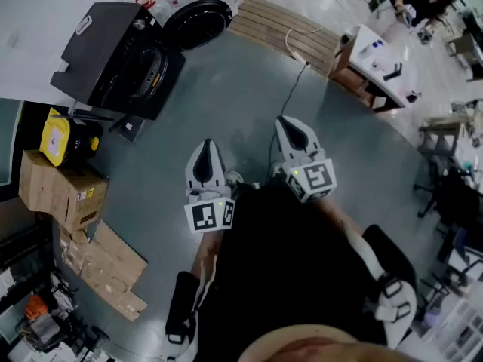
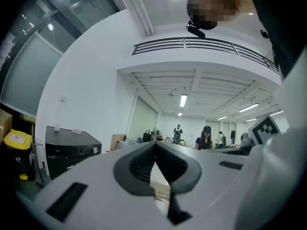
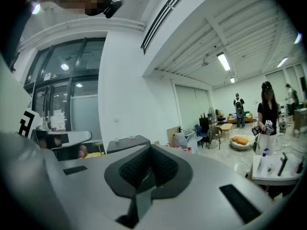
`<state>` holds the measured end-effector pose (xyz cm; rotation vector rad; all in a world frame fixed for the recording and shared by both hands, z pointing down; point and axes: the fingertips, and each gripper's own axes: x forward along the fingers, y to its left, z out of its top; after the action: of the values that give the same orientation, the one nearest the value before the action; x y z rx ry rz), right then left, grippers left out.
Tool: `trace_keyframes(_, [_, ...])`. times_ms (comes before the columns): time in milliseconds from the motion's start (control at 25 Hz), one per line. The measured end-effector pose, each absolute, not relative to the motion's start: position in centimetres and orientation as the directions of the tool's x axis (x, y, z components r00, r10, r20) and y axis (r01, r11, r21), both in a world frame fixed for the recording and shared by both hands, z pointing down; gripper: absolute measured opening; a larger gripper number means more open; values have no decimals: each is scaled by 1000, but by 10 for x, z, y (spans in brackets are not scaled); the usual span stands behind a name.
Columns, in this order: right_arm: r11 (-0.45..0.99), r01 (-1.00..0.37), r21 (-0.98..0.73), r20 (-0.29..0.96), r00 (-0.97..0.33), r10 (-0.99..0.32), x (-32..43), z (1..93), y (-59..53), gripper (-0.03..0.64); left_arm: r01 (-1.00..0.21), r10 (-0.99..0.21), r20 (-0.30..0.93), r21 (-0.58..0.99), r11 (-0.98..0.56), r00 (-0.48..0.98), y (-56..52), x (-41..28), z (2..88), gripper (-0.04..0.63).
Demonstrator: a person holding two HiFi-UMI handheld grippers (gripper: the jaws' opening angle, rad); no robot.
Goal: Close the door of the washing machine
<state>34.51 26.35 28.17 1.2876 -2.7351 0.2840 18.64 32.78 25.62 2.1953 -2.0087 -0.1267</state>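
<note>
The black washing machine stands at the upper left of the head view. Its round door hangs swung open on the right of its front opening. My two grippers are held side by side near my body, well short of the machine, touching nothing. The left gripper has its jaws shut with nothing between them, and the right gripper is shut and empty too. In the left gripper view the machine shows low at the left behind the shut left gripper. The right gripper view shows the shut right gripper in front of the machine's top.
A yellow container and cardboard boxes sit left of me on the grey floor. A slatted wooden board lies beyond the door, with a cable trailing from it. A table stands at the right; people stand far off.
</note>
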Motion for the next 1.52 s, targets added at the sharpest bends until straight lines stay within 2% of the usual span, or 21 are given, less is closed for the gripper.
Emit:
trace_keyframes(400, [636,-762,-122,172,-647,-743,351,281,271,5,-986,-995,38,148,-83,90,334,195,251,6])
trace_keyframes(600, [603,-782,-158,94,-620,-779,349,268,269,13,-984,-995,36,152,-90,97,335,189,252,6])
trace_keyframes(680, [611,-771,-178,104,-632,-768,344,272,268,179,-982,-994,38,162,-93,100,336,186,253,6])
trace_keyframes(720, [616,-768,-177,115,-637,-762,341,274,269,186,-982,-994,38,162,-95,102,337,185,254,6])
trace_keyframes(1520, [561,-813,-156,151,-581,-800,266,290,300,186,-964,-979,78,201,-172,191,361,112,284,6])
